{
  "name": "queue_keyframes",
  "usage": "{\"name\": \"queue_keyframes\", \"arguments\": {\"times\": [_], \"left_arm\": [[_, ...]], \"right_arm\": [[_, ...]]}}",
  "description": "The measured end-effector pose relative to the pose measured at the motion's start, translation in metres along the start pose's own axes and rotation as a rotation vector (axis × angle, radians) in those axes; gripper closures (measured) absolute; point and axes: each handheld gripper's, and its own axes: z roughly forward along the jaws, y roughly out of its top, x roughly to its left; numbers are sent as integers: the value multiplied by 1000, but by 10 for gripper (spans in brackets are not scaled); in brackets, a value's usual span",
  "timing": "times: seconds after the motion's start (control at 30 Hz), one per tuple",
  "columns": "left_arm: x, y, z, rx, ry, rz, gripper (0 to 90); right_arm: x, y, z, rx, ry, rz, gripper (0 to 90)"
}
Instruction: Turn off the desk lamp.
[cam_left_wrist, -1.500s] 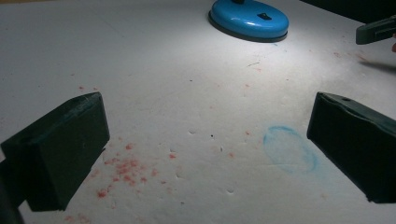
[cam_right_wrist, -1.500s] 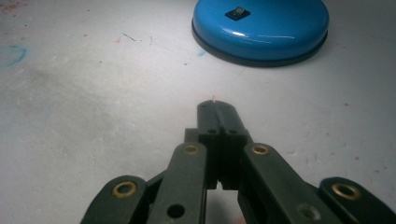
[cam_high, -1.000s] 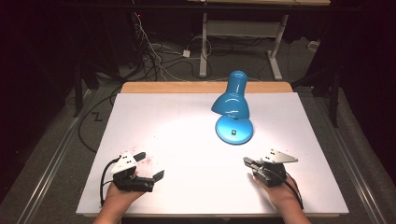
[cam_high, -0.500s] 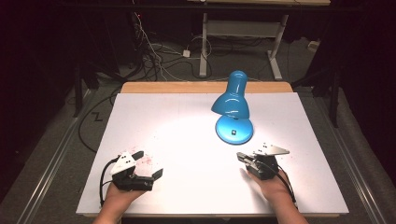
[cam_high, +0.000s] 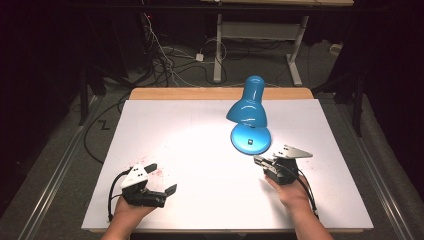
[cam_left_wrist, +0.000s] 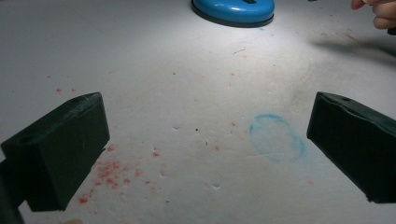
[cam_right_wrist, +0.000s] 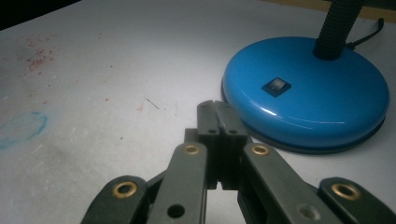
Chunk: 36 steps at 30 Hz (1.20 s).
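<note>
Right of centre, right gripper (cam_high: 261, 161) sits closed, empty, tips near lamp base (cam_high: 250, 139) to poke its switch (cam_right_wrist: 276, 86); left gripper (cam_high: 161, 178) open, idle.

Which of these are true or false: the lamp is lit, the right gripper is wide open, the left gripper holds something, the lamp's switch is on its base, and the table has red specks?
1. The lamp is lit. True: a bright pool of light lies on the table beneath its shade.
2. The right gripper is wide open. False: its jaws are shut together, just short of the lamp's base.
3. The left gripper holds something. False: its jaws stand wide apart with nothing between them.
4. The switch sits on the base. True.
5. The table has red specks. True: they lie near the left gripper.
</note>
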Motion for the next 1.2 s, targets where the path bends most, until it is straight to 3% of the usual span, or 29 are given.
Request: {"name": "queue_keyframes", "arguments": {"times": [0.37,1.2], "left_arm": [[1,-1,0,-20,-2,7,0],[1,-2,-1,-49,-16,0,0]], "right_arm": [[-15,12,16,1,-20,24,900],[-27,31,36,6,-50,15,900]]}}
